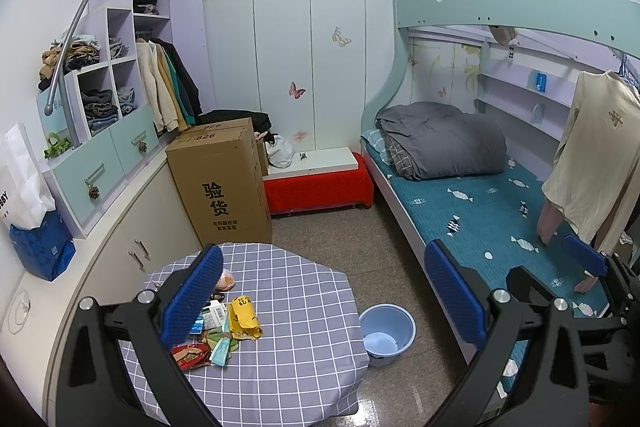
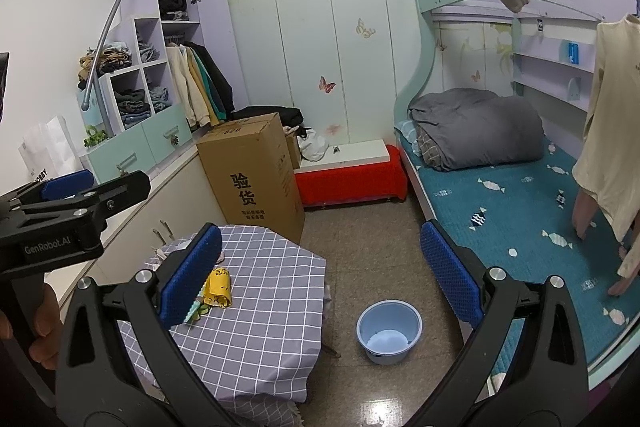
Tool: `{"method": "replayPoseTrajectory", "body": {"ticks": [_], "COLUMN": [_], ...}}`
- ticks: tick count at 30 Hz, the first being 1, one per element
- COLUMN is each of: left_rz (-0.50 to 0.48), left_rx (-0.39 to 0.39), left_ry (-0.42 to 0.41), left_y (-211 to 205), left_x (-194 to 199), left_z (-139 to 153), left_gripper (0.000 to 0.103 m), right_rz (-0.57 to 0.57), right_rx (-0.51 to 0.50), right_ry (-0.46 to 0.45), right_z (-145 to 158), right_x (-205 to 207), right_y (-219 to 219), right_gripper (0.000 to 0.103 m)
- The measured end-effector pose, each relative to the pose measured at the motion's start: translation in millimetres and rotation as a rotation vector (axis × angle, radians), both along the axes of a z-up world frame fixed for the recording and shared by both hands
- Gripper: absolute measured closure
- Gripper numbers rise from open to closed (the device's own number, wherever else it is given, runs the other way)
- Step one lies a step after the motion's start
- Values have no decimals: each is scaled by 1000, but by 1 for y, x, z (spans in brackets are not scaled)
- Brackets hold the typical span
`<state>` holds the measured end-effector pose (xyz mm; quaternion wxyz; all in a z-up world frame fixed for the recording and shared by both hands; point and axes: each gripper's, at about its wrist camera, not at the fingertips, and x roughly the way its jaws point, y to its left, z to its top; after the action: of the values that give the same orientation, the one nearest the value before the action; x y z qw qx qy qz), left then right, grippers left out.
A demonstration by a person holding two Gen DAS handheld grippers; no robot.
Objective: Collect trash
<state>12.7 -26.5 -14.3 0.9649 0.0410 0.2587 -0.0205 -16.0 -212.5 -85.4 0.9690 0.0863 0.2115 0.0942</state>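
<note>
A pile of trash (image 1: 218, 327) lies on the small table with a grey checked cloth (image 1: 288, 307): a yellow wrapper (image 1: 244, 317), a red packet (image 1: 190, 355), green and white scraps. My left gripper (image 1: 324, 299) hangs open above the table, its left pad over the pile, holding nothing. In the right wrist view the yellow wrapper (image 2: 218, 285) shows beside the left pad of my right gripper (image 2: 320, 277), which is open and empty above the table's right side. A light blue bucket (image 1: 386, 333) (image 2: 388, 331) stands on the floor right of the table, with nothing in it.
A tall cardboard box (image 1: 222, 183) stands behind the table, a red-covered bench (image 1: 320, 187) beyond it. A bunk bed (image 1: 480, 211) with a grey quilt runs along the right. Cabinets (image 1: 132, 227) line the left wall. A hand (image 2: 40, 323) holds the left gripper's handle.
</note>
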Motion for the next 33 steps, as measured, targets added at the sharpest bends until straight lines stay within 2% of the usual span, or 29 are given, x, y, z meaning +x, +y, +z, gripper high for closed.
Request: {"method": "replayPoseTrajectory", "body": {"ticks": [21,33], "left_rz": [35,103], "left_rx": [14,11], "left_ry": [40,114], "left_y": [-19,-30], "left_x": [12,27], "left_z": [-7,-32], "left_gripper": [4,4], "right_rz": [46,111], "right_rx": [46,27], "right_ry": [42,100], "right_z": [-11,-29], "right_x": [16,42], "right_y": [-27,-40], "right_gripper": [6,6]}}
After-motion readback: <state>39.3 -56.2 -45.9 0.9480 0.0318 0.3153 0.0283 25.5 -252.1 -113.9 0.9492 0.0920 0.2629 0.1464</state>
